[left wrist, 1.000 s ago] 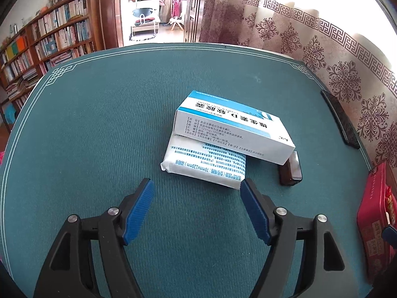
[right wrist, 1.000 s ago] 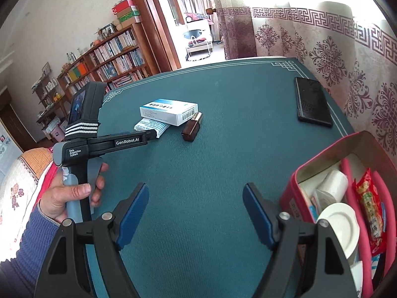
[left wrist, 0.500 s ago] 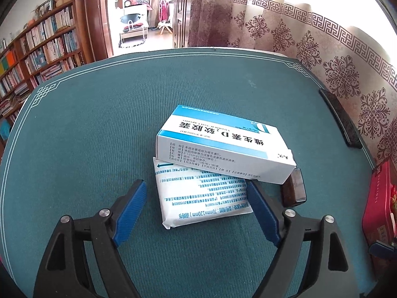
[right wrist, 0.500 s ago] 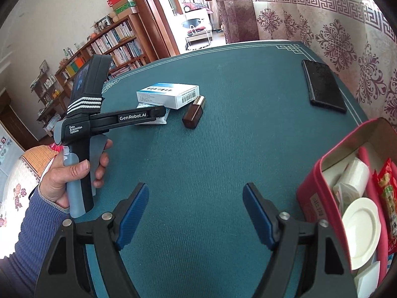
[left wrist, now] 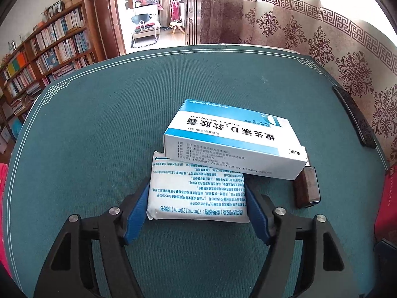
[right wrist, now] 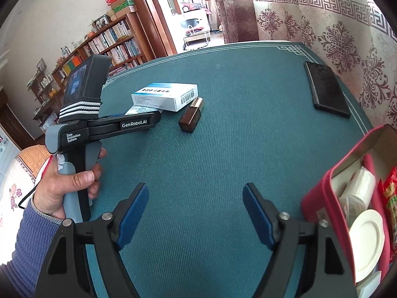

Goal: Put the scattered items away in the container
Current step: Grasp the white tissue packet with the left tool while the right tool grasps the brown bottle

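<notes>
Left gripper [left wrist: 197, 207] jaws closing, pads flanking white packet [left wrist: 197, 191]; slide it clear from under overlapping blue box [left wrist: 233, 140] before lifting; right gripper [right wrist: 196, 213] wide, empty

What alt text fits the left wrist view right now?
The left claw is closing around a white printed packet on a green tabletop. A white-and-blue medicine box lies partly on the packet's far end, with a small brown bottle to its right.

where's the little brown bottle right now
In the left wrist view the brown bottle lies right of centre on the green tablecloth, tucked against the blue-and-white box.
</notes>
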